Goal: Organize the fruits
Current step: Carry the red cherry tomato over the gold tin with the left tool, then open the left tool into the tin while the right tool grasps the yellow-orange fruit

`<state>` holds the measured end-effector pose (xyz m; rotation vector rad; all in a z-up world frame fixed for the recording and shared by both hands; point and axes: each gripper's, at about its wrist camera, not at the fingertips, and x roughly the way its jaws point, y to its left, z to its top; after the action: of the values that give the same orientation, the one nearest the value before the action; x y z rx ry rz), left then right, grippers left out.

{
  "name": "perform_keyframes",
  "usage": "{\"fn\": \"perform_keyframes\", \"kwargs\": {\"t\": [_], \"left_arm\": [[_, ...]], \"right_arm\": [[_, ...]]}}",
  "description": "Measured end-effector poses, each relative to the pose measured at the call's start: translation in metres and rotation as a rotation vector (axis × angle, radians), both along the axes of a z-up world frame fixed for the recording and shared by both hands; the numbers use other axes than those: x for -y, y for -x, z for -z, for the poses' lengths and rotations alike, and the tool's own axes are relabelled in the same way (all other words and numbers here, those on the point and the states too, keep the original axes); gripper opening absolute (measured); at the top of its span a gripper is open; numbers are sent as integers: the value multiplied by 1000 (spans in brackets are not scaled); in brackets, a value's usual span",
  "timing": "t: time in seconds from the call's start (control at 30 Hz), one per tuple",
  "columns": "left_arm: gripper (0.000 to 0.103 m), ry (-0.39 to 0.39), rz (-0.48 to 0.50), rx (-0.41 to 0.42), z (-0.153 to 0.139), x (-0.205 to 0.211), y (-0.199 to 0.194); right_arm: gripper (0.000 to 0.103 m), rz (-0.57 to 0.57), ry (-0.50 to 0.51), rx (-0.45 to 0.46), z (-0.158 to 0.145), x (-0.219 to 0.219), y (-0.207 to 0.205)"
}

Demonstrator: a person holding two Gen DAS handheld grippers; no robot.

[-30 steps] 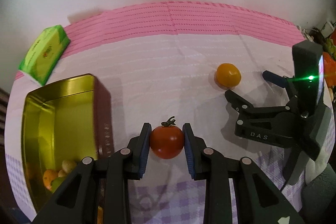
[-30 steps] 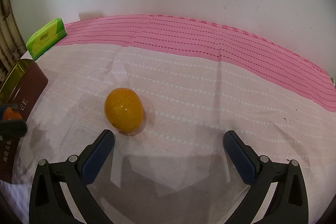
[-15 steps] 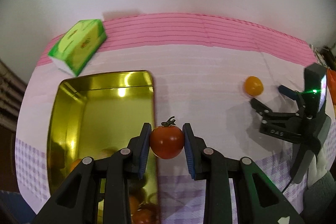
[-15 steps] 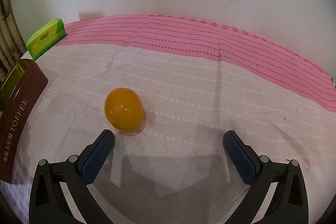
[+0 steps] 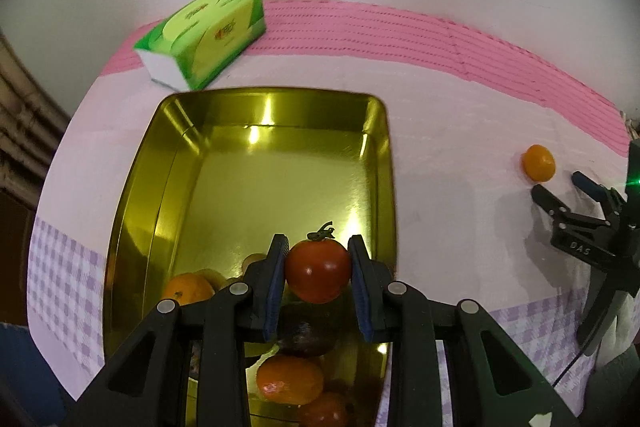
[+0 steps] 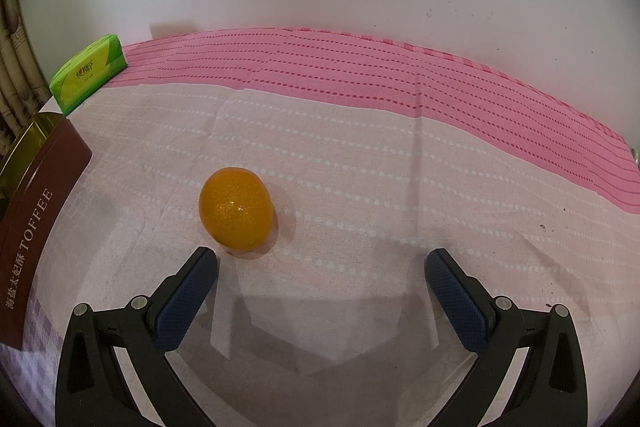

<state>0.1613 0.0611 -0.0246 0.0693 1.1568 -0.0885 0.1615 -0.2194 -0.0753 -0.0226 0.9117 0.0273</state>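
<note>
My left gripper (image 5: 318, 269) is shut on a red tomato (image 5: 318, 275) with a green stem and holds it above the near end of an open gold tin (image 5: 264, 155). Several oranges and other fruits (image 5: 289, 379) lie in the tin's near end. My right gripper (image 6: 320, 271) is open and empty, low over the cloth, with an orange (image 6: 236, 209) just ahead of its left finger. In the left wrist view that orange (image 5: 539, 163) and the right gripper (image 5: 568, 195) are at the far right.
A green tissue pack (image 5: 204, 35) lies behind the tin near the wall; it also shows in the right wrist view (image 6: 86, 73). The tin's brown TOFFEE side (image 6: 36, 227) stands at the right view's left edge. A pink and white cloth (image 6: 400, 167) covers the table.
My left gripper has carried the tomato leftward from over the cloth to above the gold tin. The right gripper and the orange have not moved.
</note>
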Motion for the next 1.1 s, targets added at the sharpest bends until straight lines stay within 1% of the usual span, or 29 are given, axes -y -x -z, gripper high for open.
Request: {"fn": "perform_keyframes", "kwargs": {"t": [0.23,0.37,0.8,1.0,1.1], "left_arm": [[27,4,-28,-17,10,-13,-2],[27,13,-32,-10,10,-17,-1],[27,-33,-3,16,12,-14,1],[27,-46,0,23,13,-12,1],[28,-55,1,28,14,-11,1]], "right_arm": [[103,0,0,0,0,0,0],[103,1,0,0,0,0,0],[103,2,-3,-1,0,0,0],[103,-65,1,-15,0,-3,4],[103,-63,2,-30,-1,-10,6]]}}
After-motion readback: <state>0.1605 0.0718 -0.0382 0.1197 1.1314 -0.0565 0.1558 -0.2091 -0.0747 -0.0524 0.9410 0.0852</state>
